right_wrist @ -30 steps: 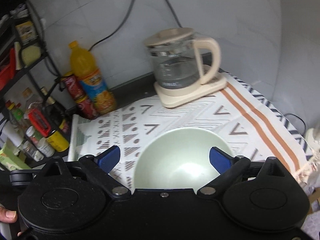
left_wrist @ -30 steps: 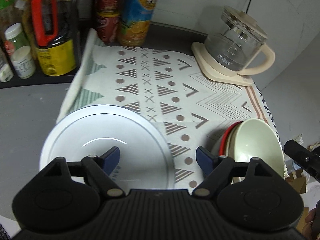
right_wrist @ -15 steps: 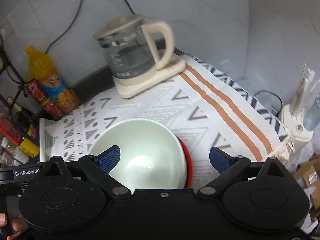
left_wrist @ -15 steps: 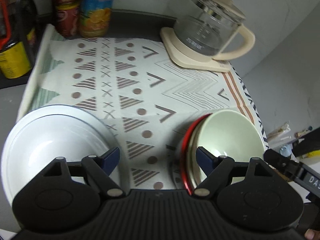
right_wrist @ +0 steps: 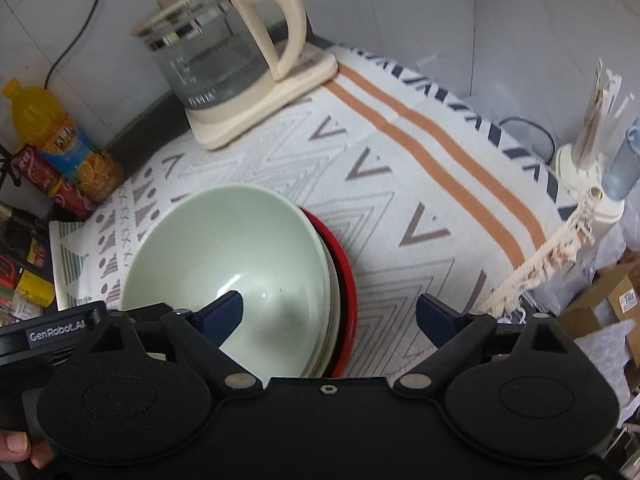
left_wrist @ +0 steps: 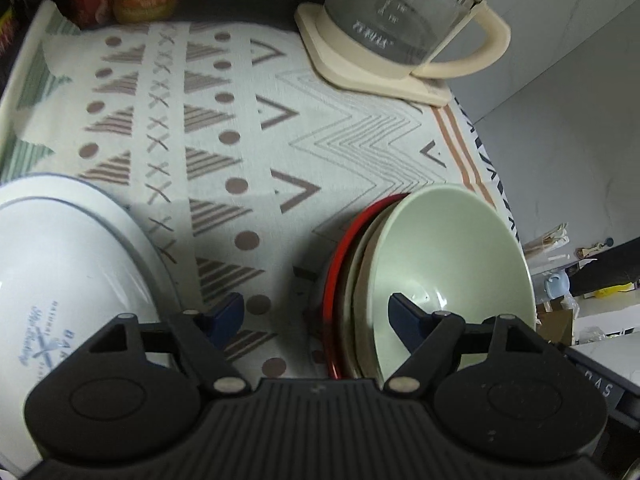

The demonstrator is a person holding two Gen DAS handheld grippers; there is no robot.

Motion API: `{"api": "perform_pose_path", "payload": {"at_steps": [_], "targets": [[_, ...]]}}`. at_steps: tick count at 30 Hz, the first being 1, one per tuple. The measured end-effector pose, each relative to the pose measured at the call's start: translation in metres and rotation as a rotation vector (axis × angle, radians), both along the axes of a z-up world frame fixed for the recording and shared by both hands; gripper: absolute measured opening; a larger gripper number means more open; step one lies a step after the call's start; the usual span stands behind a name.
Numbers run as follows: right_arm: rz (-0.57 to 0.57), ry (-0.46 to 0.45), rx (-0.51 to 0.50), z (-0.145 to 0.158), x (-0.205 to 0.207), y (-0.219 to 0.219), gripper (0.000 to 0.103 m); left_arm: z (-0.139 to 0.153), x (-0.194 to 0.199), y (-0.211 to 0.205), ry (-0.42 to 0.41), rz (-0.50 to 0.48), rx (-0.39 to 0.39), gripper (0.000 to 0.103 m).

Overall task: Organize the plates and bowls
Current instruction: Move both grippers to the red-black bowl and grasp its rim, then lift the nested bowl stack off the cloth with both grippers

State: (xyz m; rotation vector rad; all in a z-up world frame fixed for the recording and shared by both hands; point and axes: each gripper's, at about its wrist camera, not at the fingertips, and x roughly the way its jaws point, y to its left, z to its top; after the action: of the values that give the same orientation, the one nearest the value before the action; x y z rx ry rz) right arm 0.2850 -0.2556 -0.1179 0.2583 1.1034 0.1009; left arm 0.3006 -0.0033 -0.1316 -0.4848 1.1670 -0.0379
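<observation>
A pale green bowl [left_wrist: 452,272] sits on top of a stack with a beige dish and a red plate [left_wrist: 340,260] under it, on the patterned cloth. My left gripper [left_wrist: 316,316] straddles the stack's left rim: one fingertip inside the bowl, the other over the cloth. Its jaws are closing but not pressing. A white plate with a grey rim [left_wrist: 60,264] lies to the left. My right gripper [right_wrist: 332,314] straddles the right rim of the green bowl [right_wrist: 232,248] and red plate [right_wrist: 344,280]. Its jaws are also closing, pads apart from the rim.
A glass kettle on a cream base [right_wrist: 216,60] stands at the back of the cloth [right_wrist: 400,184]. An orange juice bottle [right_wrist: 60,140] and red cans stand at the back left. The cloth's fringed edge [right_wrist: 552,256] hangs at the right, with boxes below.
Both grippers have come down and closer to the stack. The left one swung right, off the white plate and onto the stack's rim. Both pairs of jaws have narrowed a little.
</observation>
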Motion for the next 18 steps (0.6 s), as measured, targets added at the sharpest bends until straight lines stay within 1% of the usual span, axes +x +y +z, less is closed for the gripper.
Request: {"api": "perform_pose_path", "payload": {"at_steps": [3,4,5,7,8,9,10,11,12,13,14,18], "targets": [[-0.004,0.037,0.007,-0.008,0.002,0.001,0.079,-0.008,0.002,-0.002,0.013,-0.003,-0.014,0.070],[-0.005,0.050,0.008,-0.011,0.003,0.001,0.073,-0.011,0.002,-0.002,0.021,-0.002,-0.021,0.065],[-0.007,0.066,0.008,-0.015,0.004,0.002,0.071,-0.014,0.002,-0.002,0.032,0.003,-0.029,0.059],[-0.012,0.094,0.018,-0.023,0.006,0.003,0.062,-0.022,0.003,-0.002,0.058,0.011,-0.043,0.051],[-0.018,0.109,0.027,-0.027,0.007,0.004,0.060,-0.025,0.004,-0.003,0.059,0.013,-0.058,0.050],[-0.024,0.123,0.036,-0.032,0.008,0.004,0.055,-0.026,0.005,-0.003,0.058,0.013,-0.066,0.050],[-0.025,0.135,0.044,-0.036,0.009,0.005,0.048,-0.027,0.006,-0.004,0.054,0.012,-0.066,0.046],[-0.022,0.145,0.057,-0.041,0.010,0.005,0.048,-0.027,0.008,-0.005,0.051,0.010,-0.068,0.040],[-0.028,0.138,0.096,-0.044,0.011,0.004,0.046,-0.027,0.009,-0.006,0.050,0.007,-0.076,0.038],[-0.040,0.138,0.118,-0.045,0.012,0.002,0.045,-0.027,0.011,-0.006,0.050,0.003,-0.090,0.032],[-0.048,0.137,0.128,-0.045,0.012,0.000,0.044,-0.027,0.012,-0.007,0.053,0.001,-0.086,0.032],[-0.054,0.123,0.149,-0.042,0.009,-0.009,0.033,-0.024,0.013,-0.007,0.044,-0.024,-0.081,0.032]]}}
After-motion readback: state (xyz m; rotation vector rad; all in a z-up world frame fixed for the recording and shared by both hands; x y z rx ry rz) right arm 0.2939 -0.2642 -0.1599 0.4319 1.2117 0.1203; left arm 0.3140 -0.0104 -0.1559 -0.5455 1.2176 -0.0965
